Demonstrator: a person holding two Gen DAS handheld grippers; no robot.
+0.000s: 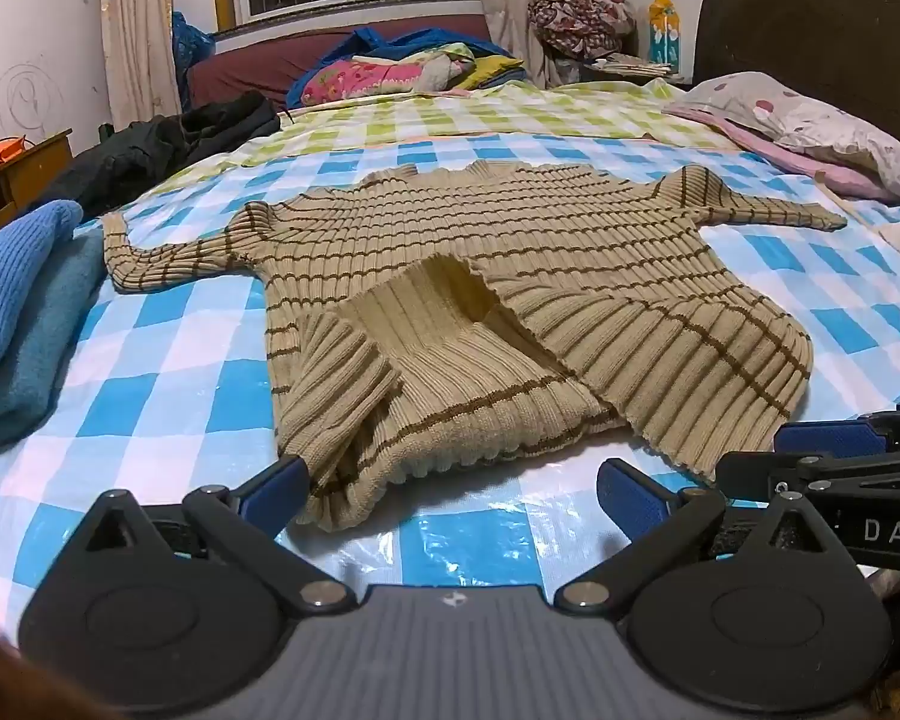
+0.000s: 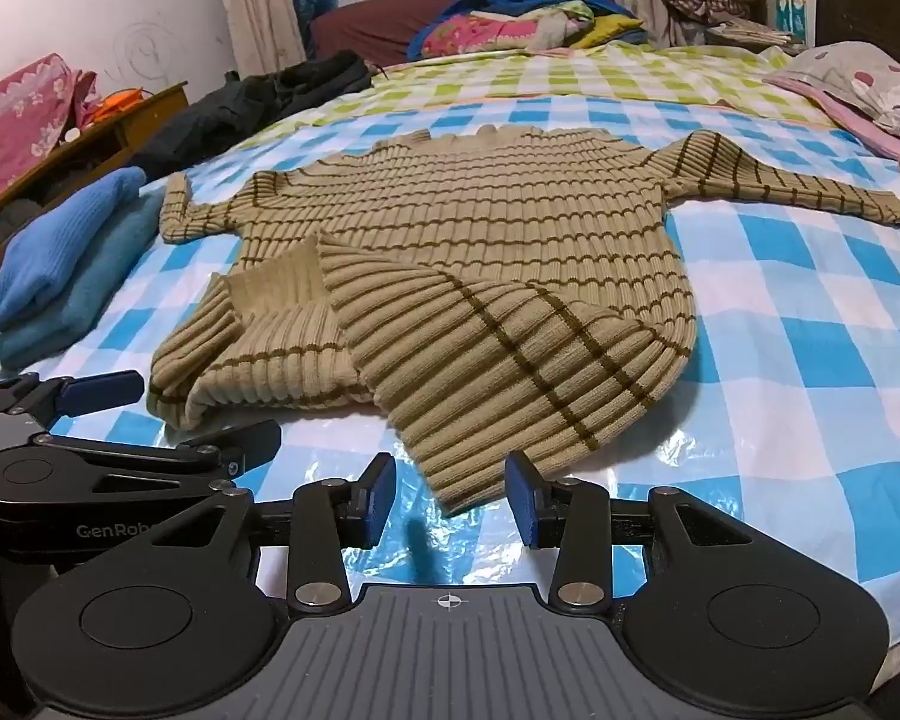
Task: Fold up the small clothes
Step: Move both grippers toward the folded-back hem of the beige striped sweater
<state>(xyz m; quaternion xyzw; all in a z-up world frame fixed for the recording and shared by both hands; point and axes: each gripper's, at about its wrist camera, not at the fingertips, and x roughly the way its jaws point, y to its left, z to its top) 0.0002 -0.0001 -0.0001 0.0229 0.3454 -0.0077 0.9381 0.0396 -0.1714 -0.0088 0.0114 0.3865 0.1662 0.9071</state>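
Note:
A tan ribbed sweater with brown stripes (image 1: 480, 276) lies spread on the blue-and-white checked bed cover (image 1: 168, 360), sleeves out to both sides, its near hem rumpled and folded over itself. It also shows in the right wrist view (image 2: 480, 276). My left gripper (image 1: 450, 486) is open, its left pad touching the near left hem corner. My right gripper (image 2: 450, 495) is open, with the near right hem corner lying just between its blue pads. The right gripper shows at the left wrist view's right edge (image 1: 834, 450), and the left gripper at the right wrist view's left (image 2: 114, 414).
Folded blue knitwear (image 1: 12, 312) is stacked at the left of the bed. Dark clothes (image 1: 168, 144) lie at the far left, a pink pillow (image 1: 810, 120) at the far right, and piled bedding (image 1: 402, 69) at the back. A wooden cabinet (image 2: 90, 138) stands left of the bed.

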